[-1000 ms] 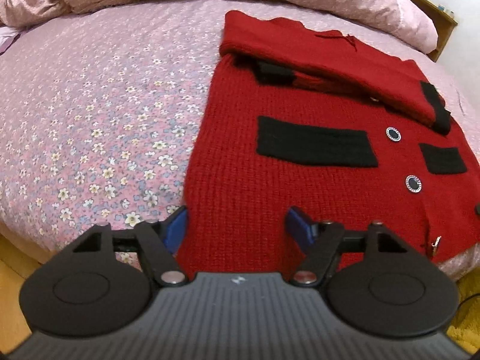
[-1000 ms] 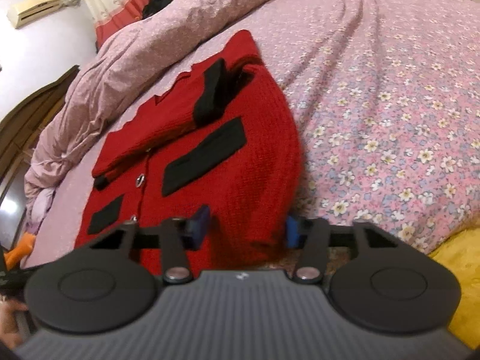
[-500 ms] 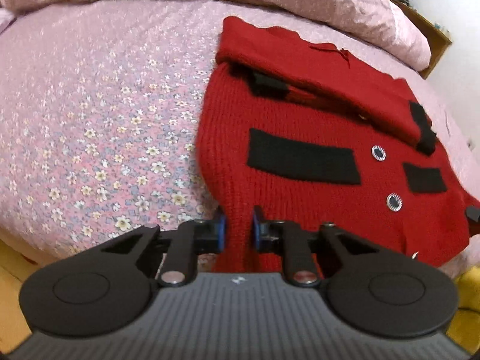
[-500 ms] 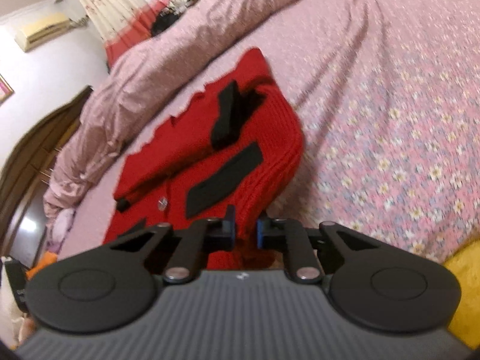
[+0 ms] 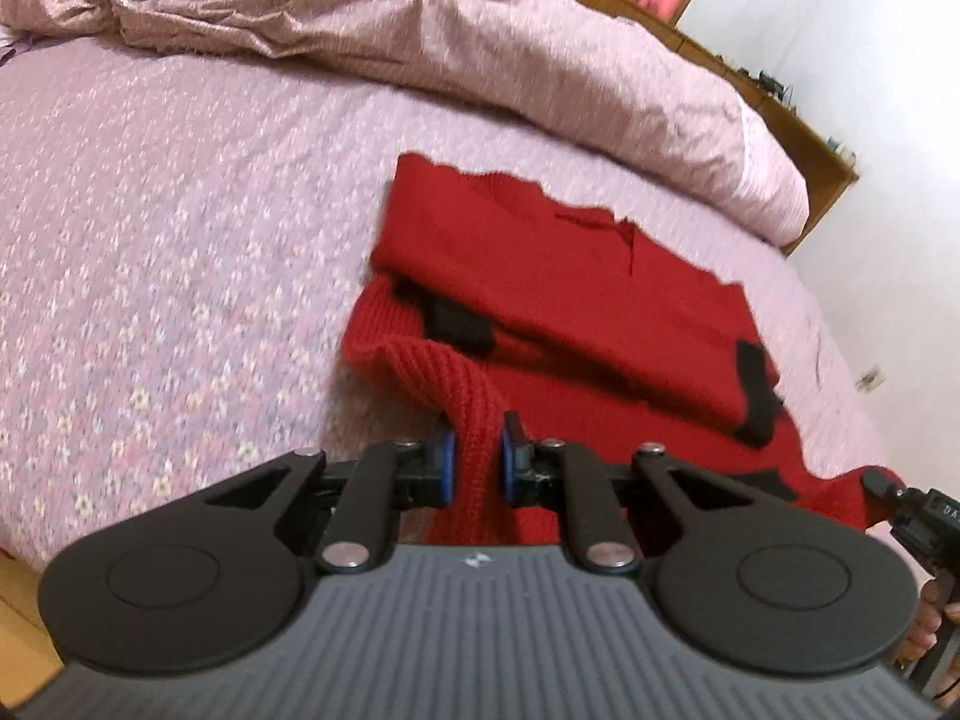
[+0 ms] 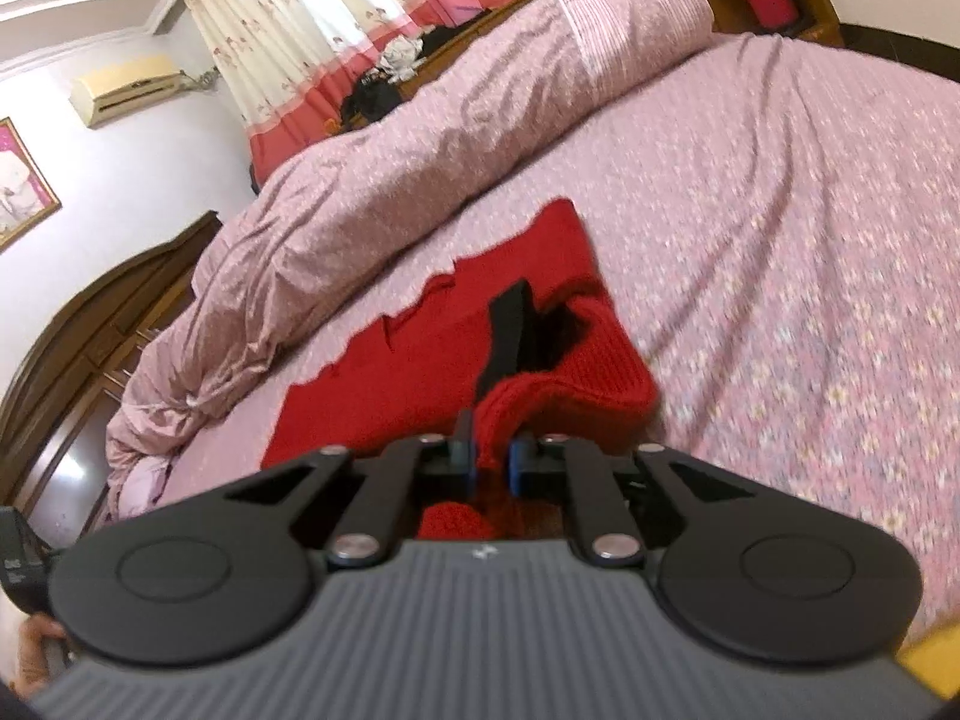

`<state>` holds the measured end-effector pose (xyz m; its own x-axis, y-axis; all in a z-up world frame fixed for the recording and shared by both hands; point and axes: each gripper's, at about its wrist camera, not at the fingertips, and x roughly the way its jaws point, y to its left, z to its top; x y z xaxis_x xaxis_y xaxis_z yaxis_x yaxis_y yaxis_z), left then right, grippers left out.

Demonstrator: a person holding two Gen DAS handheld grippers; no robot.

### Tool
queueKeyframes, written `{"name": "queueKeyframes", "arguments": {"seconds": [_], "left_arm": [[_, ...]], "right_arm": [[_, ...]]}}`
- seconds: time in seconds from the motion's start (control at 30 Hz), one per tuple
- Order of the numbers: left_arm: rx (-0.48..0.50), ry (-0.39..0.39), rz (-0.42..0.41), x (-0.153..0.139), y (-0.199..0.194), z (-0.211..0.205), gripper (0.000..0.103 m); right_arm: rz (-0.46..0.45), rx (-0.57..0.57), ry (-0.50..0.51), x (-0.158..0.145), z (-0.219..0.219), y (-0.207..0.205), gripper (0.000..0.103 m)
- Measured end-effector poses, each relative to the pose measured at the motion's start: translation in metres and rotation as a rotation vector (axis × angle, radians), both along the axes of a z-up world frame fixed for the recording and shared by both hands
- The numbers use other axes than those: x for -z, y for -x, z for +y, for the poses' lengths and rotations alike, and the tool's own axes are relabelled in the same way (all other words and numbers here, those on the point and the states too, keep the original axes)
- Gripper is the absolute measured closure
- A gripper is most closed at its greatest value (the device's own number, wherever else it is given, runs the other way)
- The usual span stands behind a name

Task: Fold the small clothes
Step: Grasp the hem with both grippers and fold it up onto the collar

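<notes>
cardigan (image 5: 570, 294), red knit with black trim, lies on the floral bedspread (image 5: 156, 276); in the left wrist view it fills the stretch from the centre toward 3 o'clock, its long axis slanting from 10 o'clock down to 4 o'clock, with the torn-looking far edge toward 12 and the near hem toward 6; its upper half is folded over the lower, a black cuff (image 5: 756, 390) showing at the 4 o'clock end and another black patch near the centre; the left gripper (image 5: 477, 456) has its blue pads pressed onto a ribbed ridge of the hem, the jaws pinching that red knit tight, and the pinched corner stands lifted clear of the bedspread in a hump; at 4 o'clock in this view a second black tool and part of a hand appear at the picture's rim; in the right wrist view the cardigan (image 6: 420, 372) runs from 1 o'clock down to 8 o'clock, a black band (image 6: 507, 330) crossing it near the centre; the right gripper (image 6: 492, 462) pinches the other hem corner, red knit bunched between its nearly closed jaws and bulging below them; both views are blurred; a rumpled pink duvet (image 6: 384, 180) lies beyond the cardigan toward 11 o'clock, with curtains (image 6: 336, 30) at 12 and an air conditioner (image 6: 123, 90) at 10.
</notes>
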<state>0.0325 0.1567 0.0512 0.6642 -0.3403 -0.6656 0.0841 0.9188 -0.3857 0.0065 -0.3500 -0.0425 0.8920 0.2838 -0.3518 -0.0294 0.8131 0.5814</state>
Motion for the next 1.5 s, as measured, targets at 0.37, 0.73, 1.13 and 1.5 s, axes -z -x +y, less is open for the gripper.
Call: {"name": "queueKeyframes", "arguments": {"seconds": [0.37,0.73,1.13,1.5], "left_arm": [[-0.043,0.069,-0.074,-0.052,-0.044,-0.001,0.086],[-0.183,0.153,-0.049,-0.072,-0.138,-0.006,0.086],[-0.272,0.094,0.070,-0.021,-0.269,-0.015,0.086],[-0.221,-0.082,0.097,0.055,-0.311,-0.040,0.082]], "right_arm": [[-0.130,-0.017,0.009,-0.048,-0.003,-0.042,0.091],[-0.183,0.048,-0.022,-0.079,-0.006,-0.131,0.091],[-0.083,0.152,0.054,-0.057,-0.002,-0.266,0.091],[0.109,0.157,0.344,0.021,0.032,-0.329,0.089]]}}
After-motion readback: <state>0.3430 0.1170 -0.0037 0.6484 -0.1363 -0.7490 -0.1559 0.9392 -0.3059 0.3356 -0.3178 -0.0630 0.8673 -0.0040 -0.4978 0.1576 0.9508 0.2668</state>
